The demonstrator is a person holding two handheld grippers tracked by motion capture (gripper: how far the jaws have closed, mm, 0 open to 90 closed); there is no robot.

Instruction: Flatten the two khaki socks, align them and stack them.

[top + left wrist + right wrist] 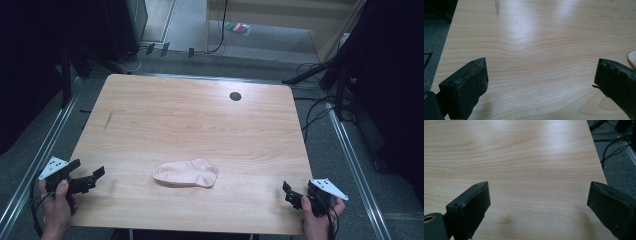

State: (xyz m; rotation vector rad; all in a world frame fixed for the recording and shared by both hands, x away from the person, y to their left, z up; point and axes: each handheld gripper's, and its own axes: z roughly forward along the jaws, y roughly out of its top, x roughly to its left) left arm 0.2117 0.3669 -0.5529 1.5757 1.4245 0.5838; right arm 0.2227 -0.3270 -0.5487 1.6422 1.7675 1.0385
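A pale pink sock (186,173) lies flat on the wooden table (190,120), near the front middle. My left gripper (86,176) is held at the table's front left corner, open, nothing between its jaws. A sliver of the sock (632,58) shows at the right edge of the left gripper view, beyond the left gripper (540,77). My right gripper (290,194) is at the front right corner, well right of the sock, open and empty. In the right gripper view the right gripper (537,200) frames bare wood.
A small dark round hole (235,96) sits near the table's far edge. A dark streak (108,119) marks the wood at the left. Cables (312,112) trail on the grey floor to the right, and metal rails (352,160) run along both sides.
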